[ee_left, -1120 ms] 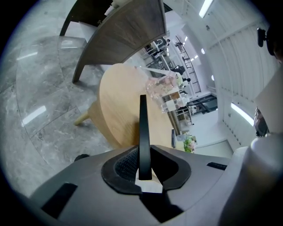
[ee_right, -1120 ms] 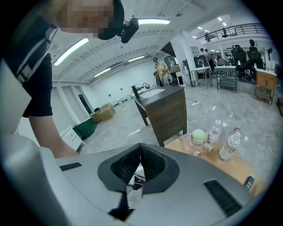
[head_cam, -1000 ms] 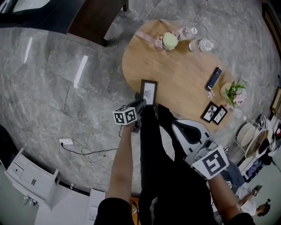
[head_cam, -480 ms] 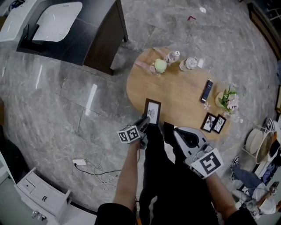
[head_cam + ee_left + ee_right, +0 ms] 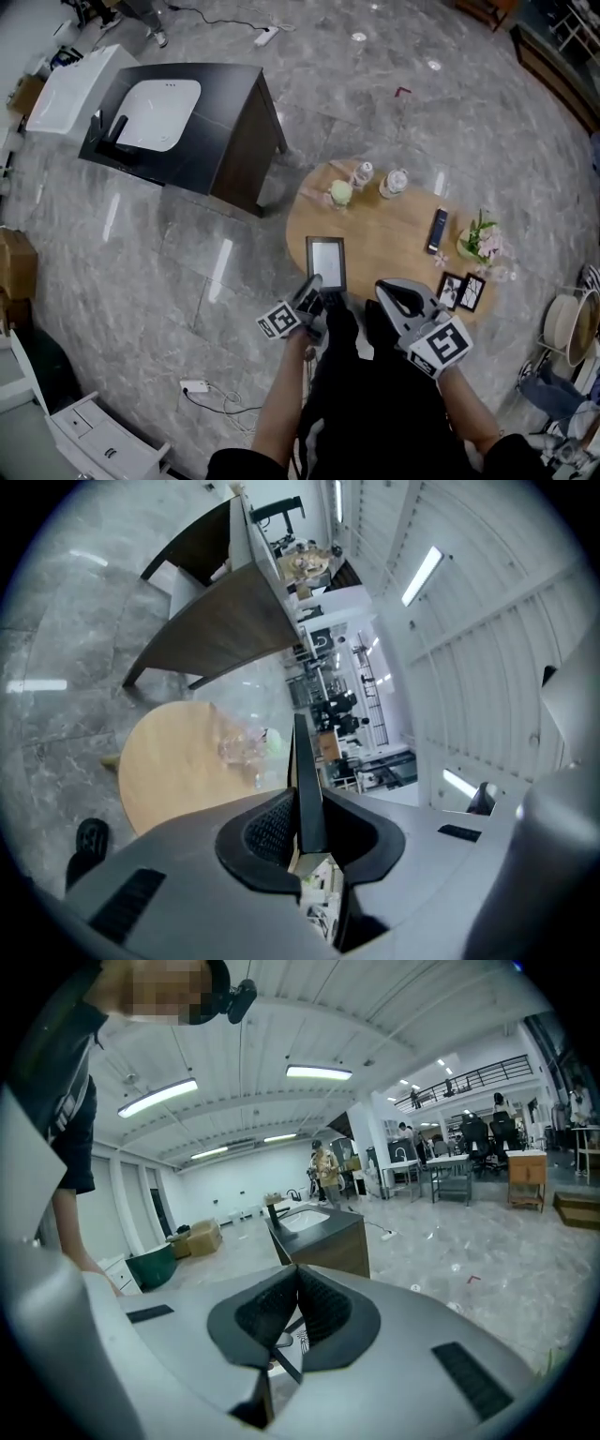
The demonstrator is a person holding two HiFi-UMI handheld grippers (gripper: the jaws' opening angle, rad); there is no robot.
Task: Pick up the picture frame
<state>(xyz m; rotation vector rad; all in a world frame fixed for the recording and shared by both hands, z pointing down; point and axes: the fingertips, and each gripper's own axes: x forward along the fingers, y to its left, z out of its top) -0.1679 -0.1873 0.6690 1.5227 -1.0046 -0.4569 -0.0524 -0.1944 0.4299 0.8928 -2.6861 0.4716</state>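
Just short of the near edge of the oval wooden table (image 5: 389, 234), the left gripper (image 5: 317, 286) had its jaws drawn in to a narrow gap, clamped on the lower edge of the picture frame (image 5: 326, 263). The frame stood upright in that grip, off the tabletop and over the table's near edge; it ran edge-on between the ribbed pads (image 5: 270, 829). Beside it, at the same edge, the right gripper (image 5: 388, 289) had its jaws pressed together on nothing. Two small framed photos (image 5: 461, 291) stood at the table's right end, potted flowers (image 5: 481, 241) just beyond them. Two clear bottles (image 5: 394, 182) stood at the far edge. Beyond the table stood a dark vanity (image 5: 202, 155) with a white basin.
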